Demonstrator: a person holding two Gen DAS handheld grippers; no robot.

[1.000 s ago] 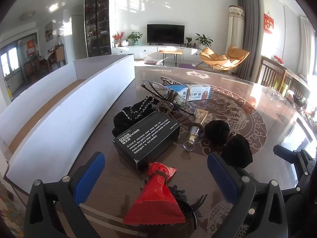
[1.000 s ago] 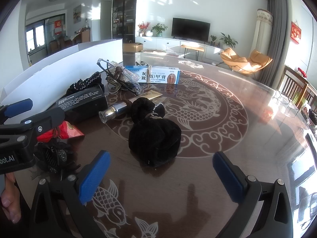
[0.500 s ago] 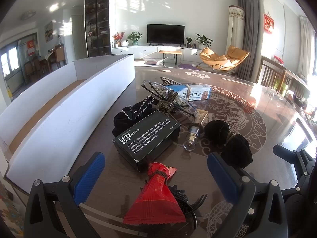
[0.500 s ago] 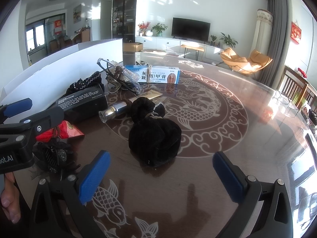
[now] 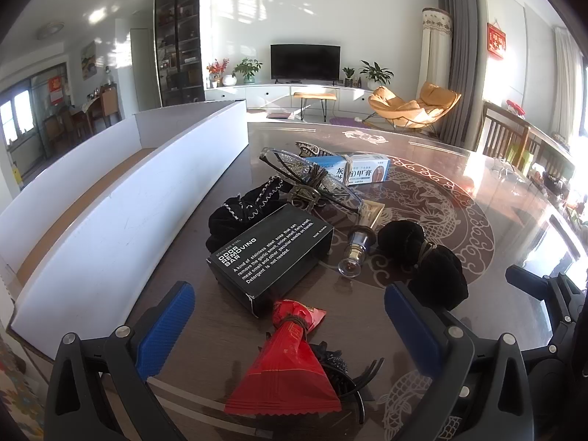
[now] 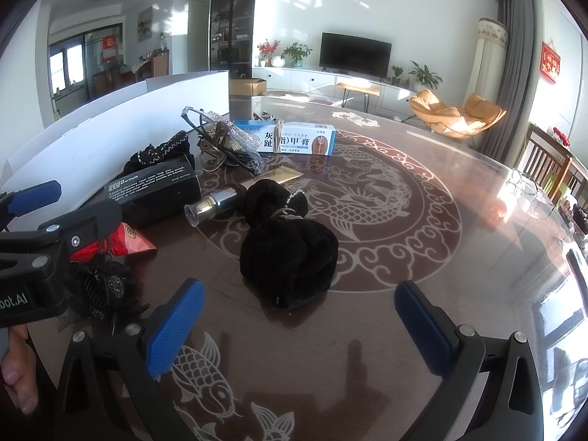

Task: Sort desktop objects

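Note:
A cluster of items lies on the dark glass table. My left gripper [image 5: 290,321] is open, hovering over a red foil packet [image 5: 286,371] and a black hair claw [image 5: 345,375]. Beyond them sit a black box [image 5: 272,253] lettered "odor removing bar", a black trimmed pouch [image 5: 235,209], a small glass bottle [image 5: 354,251], a clear sparkly hair clip [image 5: 308,176] and a blue-white ointment box [image 5: 360,174]. My right gripper [image 6: 299,321] is open just short of a black velvet pouch [image 6: 290,257]. The left gripper [image 6: 40,217] shows at the left of the right wrist view.
A long white cardboard tray [image 5: 121,198] runs along the table's left side. The table [image 6: 422,268] carries a dragon and fish pattern. Wooden chairs [image 6: 547,169] stand past the right edge. A thumb [image 6: 16,375] shows low left.

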